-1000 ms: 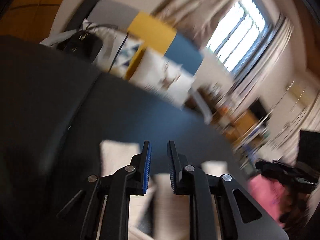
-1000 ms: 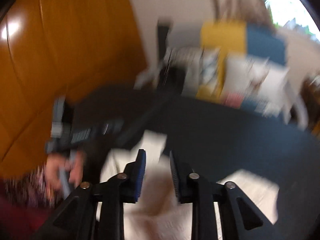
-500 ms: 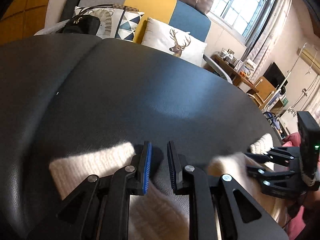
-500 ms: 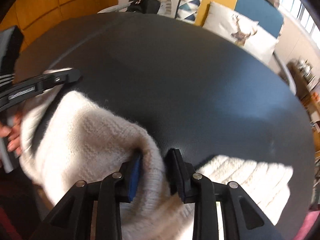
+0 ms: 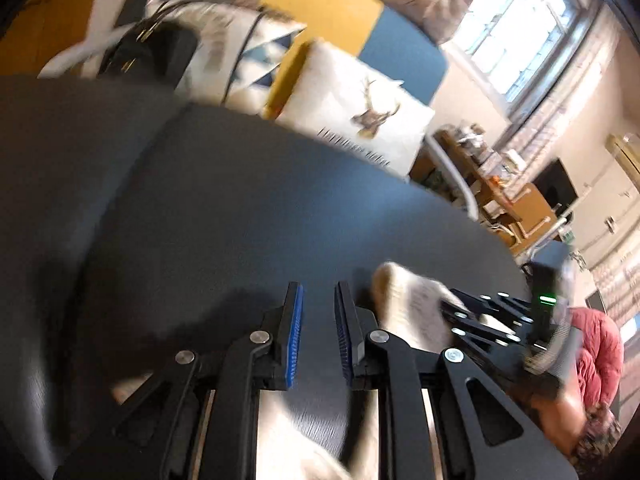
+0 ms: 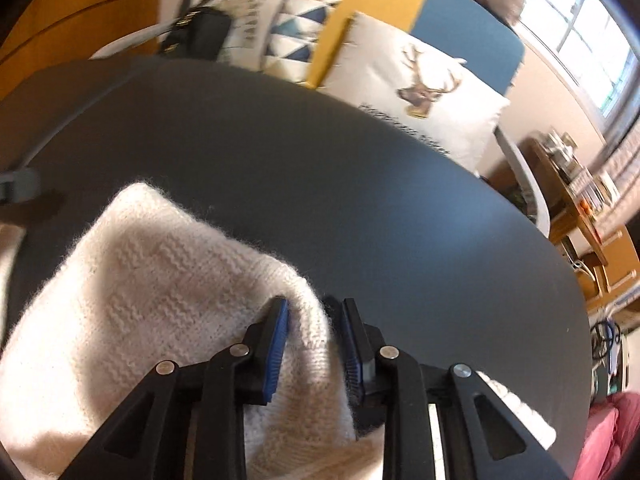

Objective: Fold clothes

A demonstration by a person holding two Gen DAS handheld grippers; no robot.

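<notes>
On the dark round table (image 6: pixel 360 200) a cream knitted sweater (image 6: pixel 140 300) lies near the front edge, its fold pinched by the right gripper (image 6: pixel 310 320); the left gripper (image 5: pixel 318 304) stands slightly parted, empty. Bare tabletop stretches toward the deer cushion (image 6: pixel 424 92)

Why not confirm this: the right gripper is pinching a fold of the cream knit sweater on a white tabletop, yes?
Not quite. The right gripper does pinch a fold of the cream knit sweater, but the tabletop is dark grey, almost black, not white. The right wrist view shows it plainly.
</notes>
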